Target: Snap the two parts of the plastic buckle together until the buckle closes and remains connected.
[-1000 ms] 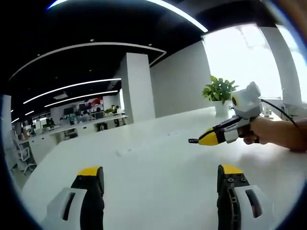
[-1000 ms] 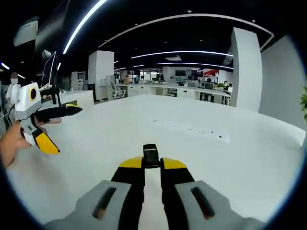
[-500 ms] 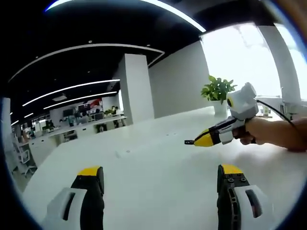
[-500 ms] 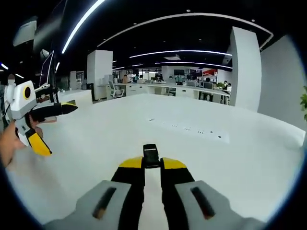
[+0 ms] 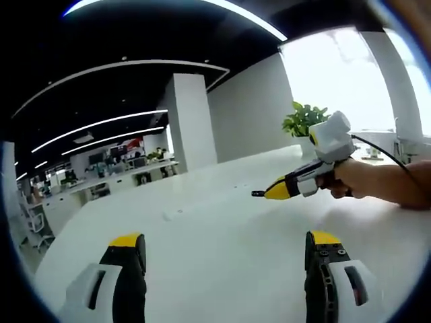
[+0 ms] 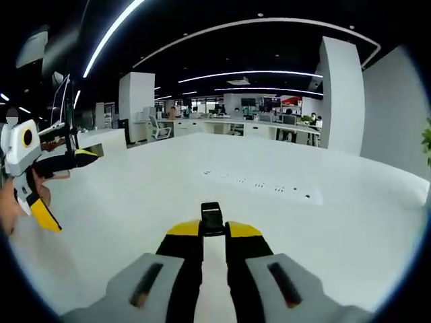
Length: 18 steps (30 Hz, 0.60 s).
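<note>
Left gripper view: own left gripper at 6 o'clock, jaws spread wide w/ nothing between; bare white table beyond. Right gripper enters from 3 o'clock, held in a hand, raised over the table, tip pointing toward 9 o'clock w/ a small dark piece at its nose. Potted plant behind at 2 o'clock.

Right gripper view: own right gripper at 6 o'clock, jaws pressed nearly together, pinching a small black buckle part that sticks out past the yellow tips. Left gripper shows at 9 o'clock, jaws apart, well apart from the buckle part. Row of small dark marks on the table at 1 o'clock; too small to identify.

Step in hand (judgement): one buckle half is gripped & lifted; second half isn't visible in either view, so mating hasn't begun.

Next move calls for: left gripper to find & pinch the other half, then bring both halves nose-to-nose, aligned along one axis, & push until the catch locks, keeping both pieces in camera sight.
</note>
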Each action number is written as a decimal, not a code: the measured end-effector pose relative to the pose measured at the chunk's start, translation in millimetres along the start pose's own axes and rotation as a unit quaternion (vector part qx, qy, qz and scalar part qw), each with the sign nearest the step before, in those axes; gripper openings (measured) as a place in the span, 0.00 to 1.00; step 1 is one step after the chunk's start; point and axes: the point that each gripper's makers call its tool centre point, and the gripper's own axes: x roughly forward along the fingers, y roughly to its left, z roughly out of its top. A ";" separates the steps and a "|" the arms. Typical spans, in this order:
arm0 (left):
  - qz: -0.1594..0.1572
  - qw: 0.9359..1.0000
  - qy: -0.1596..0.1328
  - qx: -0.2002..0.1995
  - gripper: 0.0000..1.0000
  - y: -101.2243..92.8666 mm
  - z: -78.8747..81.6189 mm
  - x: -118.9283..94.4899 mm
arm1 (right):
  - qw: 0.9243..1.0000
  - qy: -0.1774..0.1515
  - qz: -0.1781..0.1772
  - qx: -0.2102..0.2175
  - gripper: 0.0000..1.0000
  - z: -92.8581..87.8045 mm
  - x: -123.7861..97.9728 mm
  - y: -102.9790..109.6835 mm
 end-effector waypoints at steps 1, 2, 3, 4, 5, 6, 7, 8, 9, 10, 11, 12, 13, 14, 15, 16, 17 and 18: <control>-0.002 1.000 0.001 0.002 1.00 -0.4 -0.8 0.2 | 1.000 0.000 0.000 0.001 0.10 -0.4 0.6 0.2; -0.004 1.000 0.003 0.000 1.00 -0.6 -1.8 0.6 | 1.000 0.001 0.000 0.000 0.10 -0.7 3.1 -0.5; -0.002 1.000 0.003 -0.001 1.00 0.1 -2.1 1.0 | 1.000 0.003 0.001 0.001 0.10 -1.1 4.0 -0.2; -0.002 1.000 0.003 0.000 1.00 0.6 -2.0 1.0 | 1.000 0.002 0.001 0.001 0.10 -1.1 5.2 0.1; -0.001 1.000 0.003 0.000 1.00 0.6 -2.1 0.7 | 1.000 0.003 0.002 0.000 0.10 -1.0 6.3 0.7; -0.001 1.000 0.004 0.000 1.00 0.8 -2.1 0.5 | 1.000 0.002 0.002 0.001 0.10 0.9 8.3 -1.4; -0.001 1.000 0.003 0.000 1.00 0.8 -2.0 0.3 | 1.000 0.000 0.001 0.003 0.10 2.6 9.2 -2.1; -0.002 1.000 0.003 0.000 1.00 0.3 -1.9 0.3 | 1.000 0.000 0.002 0.004 0.10 3.2 10.1 -1.8; -0.003 1.000 0.003 0.000 1.00 0.1 -2.1 0.5 | 1.000 -0.001 0.001 0.004 0.10 3.6 11.7 -2.3; -0.003 1.000 0.003 -0.001 1.00 -0.2 -2.3 0.6 | 1.000 -0.001 0.001 0.004 0.10 3.6 13.0 -3.1; -0.005 1.000 0.003 -0.001 1.00 -1.0 -2.6 0.6 | 1.000 0.000 0.001 0.005 0.10 3.1 14.7 -3.6; -0.006 1.000 0.003 -0.001 1.00 -1.4 -2.9 0.7 | 1.000 0.001 0.002 0.005 0.10 1.9 15.1 -2.8; -0.006 1.000 0.003 -0.001 1.00 -1.5 -3.4 0.9 | 1.000 0.002 0.002 0.005 0.10 1.1 15.4 -2.5; -0.006 1.000 0.003 -0.001 1.00 -1.3 -3.6 0.9 | 1.000 0.003 0.003 0.004 0.10 0.6 15.8 -1.9; -0.004 1.000 0.003 0.001 1.00 -0.4 -3.8 1.3 | 1.000 0.006 0.004 0.001 0.10 -0.3 15.9 -2.4; -0.004 1.000 0.002 0.002 1.00 -0.3 -3.5 1.3 | 1.000 0.006 0.003 0.000 0.10 -0.3 15.9 -3.7; -0.005 1.000 0.001 0.002 1.00 -1.1 -3.3 1.4 | 1.000 0.007 0.002 -0.001 0.10 -0.7 15.9 -5.2; -0.004 1.000 0.000 0.002 1.00 -1.2 -3.3 1.6 | 1.000 0.007 0.001 0.001 0.10 -1.1 15.7 -6.4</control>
